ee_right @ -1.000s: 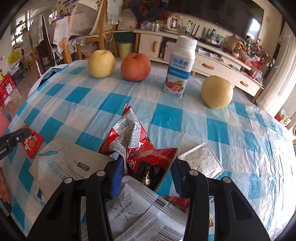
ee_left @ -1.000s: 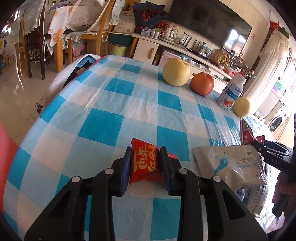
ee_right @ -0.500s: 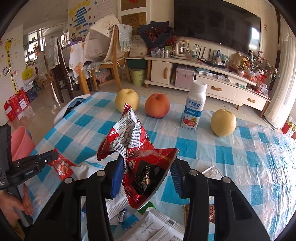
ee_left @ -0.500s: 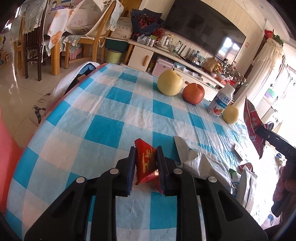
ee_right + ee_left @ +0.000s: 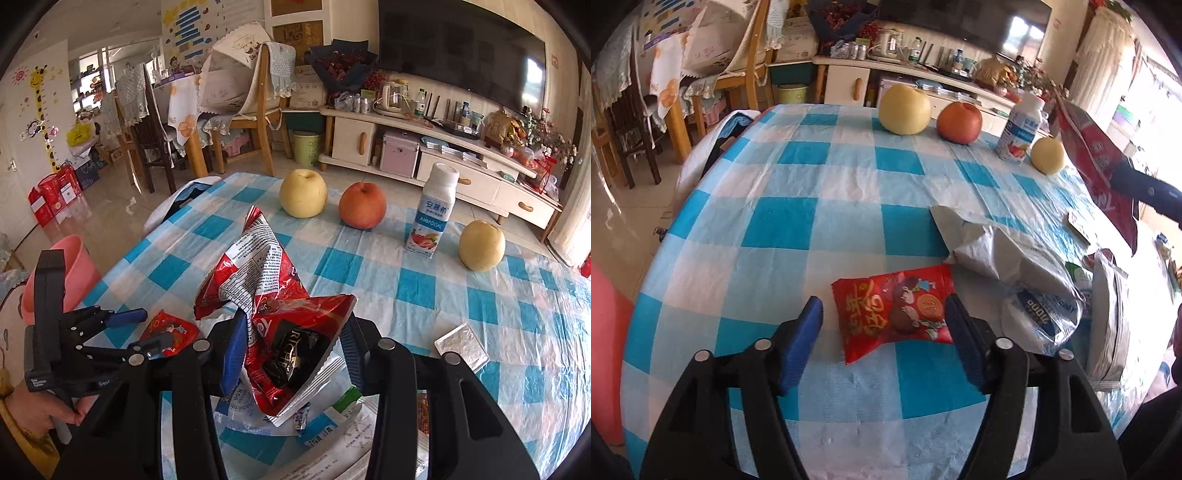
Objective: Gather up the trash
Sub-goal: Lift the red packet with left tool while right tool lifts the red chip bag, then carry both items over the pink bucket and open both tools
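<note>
So the left gripper [image 5: 884, 317] is spread wide with the small red snack packet [image 5: 895, 314] lying flat on the checked tablecloth [image 5: 812, 184] right between its fingers, long axis running side to side across the gap, so squeezing would catch it by its short ends. Just to the right sits a crumpled silver bag [image 5: 1008, 258]. Further right, the right gripper [image 5: 291, 347] is clamped on a big red chip bag [image 5: 273, 295] held up off the table, so the left one's clearly nearer the packet.
</note>
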Demonstrator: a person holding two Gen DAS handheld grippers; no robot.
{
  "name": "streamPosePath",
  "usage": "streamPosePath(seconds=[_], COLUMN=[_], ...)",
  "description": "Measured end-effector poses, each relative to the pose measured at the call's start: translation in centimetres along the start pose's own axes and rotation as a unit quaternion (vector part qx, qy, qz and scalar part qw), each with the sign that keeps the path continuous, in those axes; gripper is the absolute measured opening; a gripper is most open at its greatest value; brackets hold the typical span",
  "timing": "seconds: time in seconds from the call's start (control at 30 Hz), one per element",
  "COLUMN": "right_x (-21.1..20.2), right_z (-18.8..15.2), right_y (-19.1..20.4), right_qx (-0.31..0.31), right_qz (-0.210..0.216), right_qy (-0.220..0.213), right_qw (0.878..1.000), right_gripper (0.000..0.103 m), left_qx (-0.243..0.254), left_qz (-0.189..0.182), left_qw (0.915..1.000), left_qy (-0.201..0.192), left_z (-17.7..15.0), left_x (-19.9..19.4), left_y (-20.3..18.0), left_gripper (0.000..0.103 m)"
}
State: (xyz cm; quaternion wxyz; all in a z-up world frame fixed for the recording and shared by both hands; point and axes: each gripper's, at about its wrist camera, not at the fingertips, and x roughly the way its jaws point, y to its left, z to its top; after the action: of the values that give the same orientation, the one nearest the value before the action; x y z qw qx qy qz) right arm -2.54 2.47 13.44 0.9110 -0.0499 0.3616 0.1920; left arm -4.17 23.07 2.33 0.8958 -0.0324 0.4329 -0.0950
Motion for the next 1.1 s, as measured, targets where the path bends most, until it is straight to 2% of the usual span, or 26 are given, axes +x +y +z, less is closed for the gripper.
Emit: streamPosePath(seconds=[0.1,0.23,0.4,0.5,0.7,0.87,1.0,1.1], right_x=[0.2,0.3,0.5,0.6,1.0,1.3,1.5,1.5], right_z=[0.0,0.1,0.2,0.4,0.7,0.8,1.1,1.5], right_y=[0.5,0.8,1.0,1.1,2.0,3.1,4.3,5.5], right_qx=[-0.005,-0.008,-0.009,-0.011,-0.013,-0.011,-0.001,0.006], right_qz=[0.005,0.01,0.014,0.015,0.026,0.042,0.069,0.093], right_qy=[0.003,0.007,0.009,0.009,0.011,0.014,0.017,0.017], right_qw=[1.0,1.0,1.0,1.0,1.0,0.999,0.997,0.996], right_gripper=[0.046,0.046,0.046,0.046,0.046,0.046,0.046,0.046], left_qx=[0.036,0.034,0.036,0.023,-0.014,-0.045,-0.071,-0.101], left_qz=[0.027,0.036,0.06,0.054,0.025,0.01,0.014,0.027], left_qw=[0.9989,0.9986,0.9975,0.9982,0.9996,0.9985,0.9956,0.9902], left_qy=[0.014,0.018,0.012,0.007,-0.002,-0.028,-0.06,-0.092], left_z=[-0.3,0.1,0.3,0.4,0.8,1.1,1.2,1.2], left_x=[1.0,1.7,1.8,1.5,0.8,-0.9,-2.9,-4.8], left_y=[-1.4,-1.8,-1.8,-1.4,-0.1,1.2,2.6,4.3], left_gripper=[0.081,0.081,0.067,0.061,0.058,0.057,0.057,0.058])
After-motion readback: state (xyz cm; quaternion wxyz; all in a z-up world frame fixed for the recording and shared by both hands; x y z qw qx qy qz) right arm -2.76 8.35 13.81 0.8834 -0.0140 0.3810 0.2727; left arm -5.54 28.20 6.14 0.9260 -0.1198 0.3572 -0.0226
